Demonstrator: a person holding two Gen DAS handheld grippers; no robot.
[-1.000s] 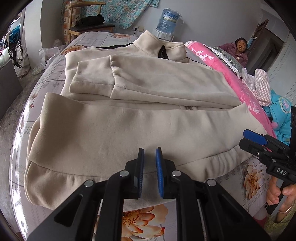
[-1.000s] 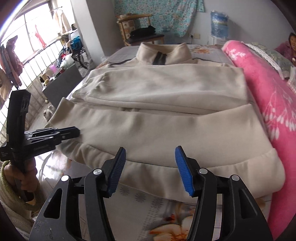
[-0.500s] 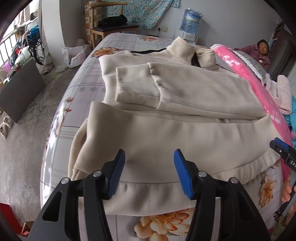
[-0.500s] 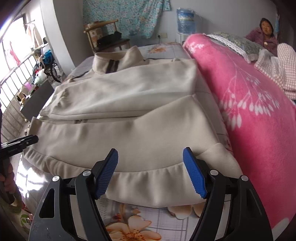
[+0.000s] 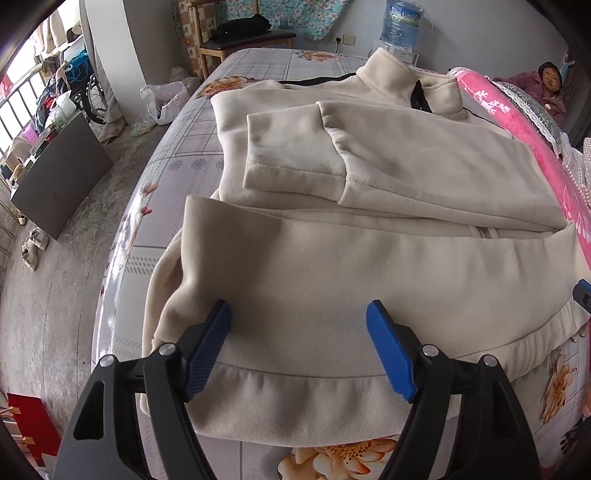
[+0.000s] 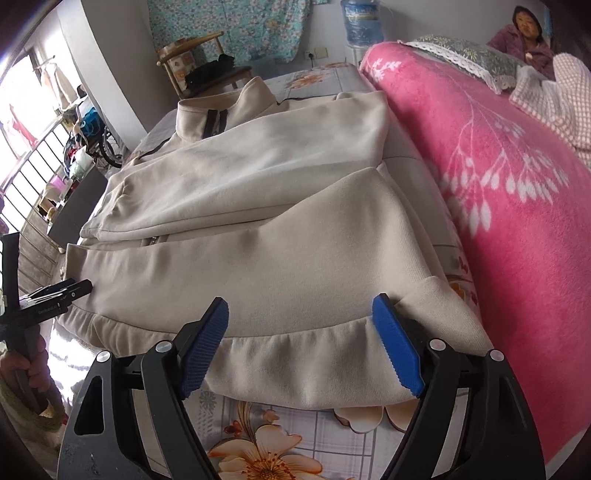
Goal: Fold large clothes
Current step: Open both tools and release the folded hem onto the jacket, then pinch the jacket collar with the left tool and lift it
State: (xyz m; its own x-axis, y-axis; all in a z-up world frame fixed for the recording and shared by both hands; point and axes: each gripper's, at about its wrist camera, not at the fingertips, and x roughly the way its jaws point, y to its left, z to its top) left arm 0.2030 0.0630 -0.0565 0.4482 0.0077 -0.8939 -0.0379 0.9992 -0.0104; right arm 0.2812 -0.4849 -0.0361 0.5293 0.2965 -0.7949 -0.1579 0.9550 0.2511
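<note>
A large cream zip jacket (image 5: pixel 362 258) lies on the bed, sleeves folded across its chest and its lower part folded up over them. My left gripper (image 5: pixel 299 314) hovers over the jacket's near left corner by the ribbed hem, its jaws opening with only the cloth lying below them. My right gripper (image 6: pixel 301 310) stands over the near right part of the hem (image 6: pixel 295 354), its jaws also opening, nothing pressed between the blue pads (image 6: pixel 397 347). In the right wrist view the left gripper's black frame (image 6: pixel 55 293) shows at the left edge.
The bed (image 5: pixel 177 162) has a floral sheet, with a rolled pink blanket (image 6: pixel 517 206) along the jacket's right side. A person (image 6: pixel 528 33) sits at the far right. A chair (image 5: pixel 243 37) and water bottle (image 5: pixel 402 20) stand behind the bed; bare floor (image 5: pixel 55 277) lies left.
Both grippers have opened wider, the left from nearly shut. The left view has swung left toward the jacket's left corner and the right view toward the pink blanket side.
</note>
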